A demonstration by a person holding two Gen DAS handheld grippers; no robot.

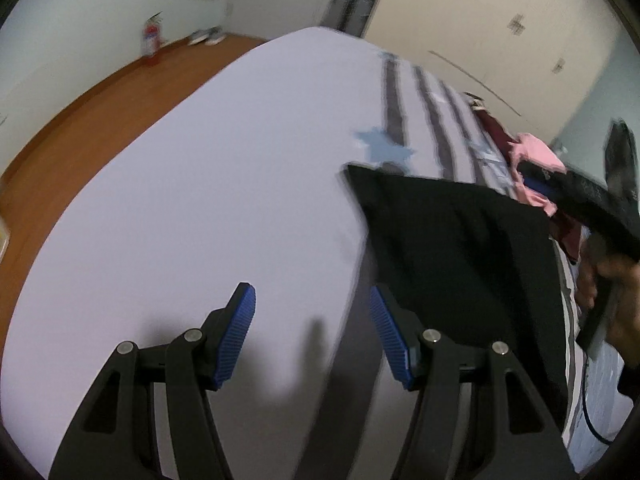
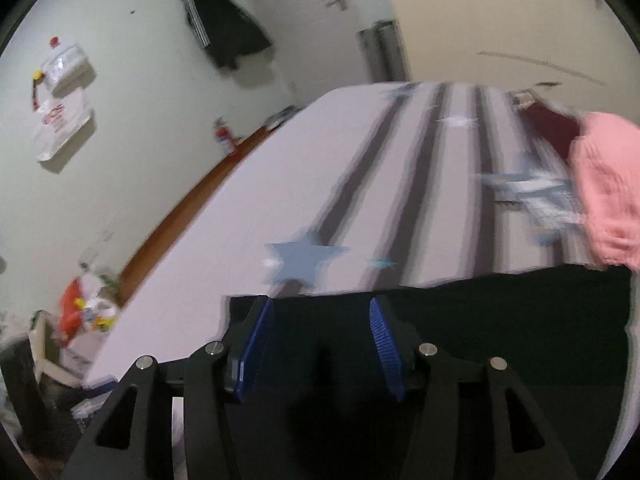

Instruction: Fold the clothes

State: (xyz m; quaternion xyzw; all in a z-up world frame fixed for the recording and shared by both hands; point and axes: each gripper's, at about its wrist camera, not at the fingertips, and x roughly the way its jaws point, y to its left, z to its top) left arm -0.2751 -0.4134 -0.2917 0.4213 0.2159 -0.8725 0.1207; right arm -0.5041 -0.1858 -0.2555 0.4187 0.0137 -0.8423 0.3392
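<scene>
A black garment [image 1: 460, 248] lies flat on the pale bed sheet [image 1: 200, 184], to the right in the left wrist view. My left gripper [image 1: 314, 320] is open over bare sheet just left of the garment's edge, with nothing between its blue pads [image 1: 240, 332]. In the right wrist view the same black garment [image 2: 500, 328] fills the lower half. My right gripper [image 2: 320, 328] hovers over its near left corner, open, its pads [image 2: 384, 344] apart and not pressing the cloth. A hand [image 1: 612, 292] holds the right gripper's body at the right edge.
The sheet has grey stripes [image 2: 424, 184] and blue stars [image 2: 304, 260]. A pink garment [image 2: 608, 192] and a maroon one [image 2: 552, 128] are piled at the far right. A wooden floor [image 1: 80, 128] borders the bed on the left, with a fire extinguisher [image 1: 150, 38] and floor clutter [image 2: 88, 312].
</scene>
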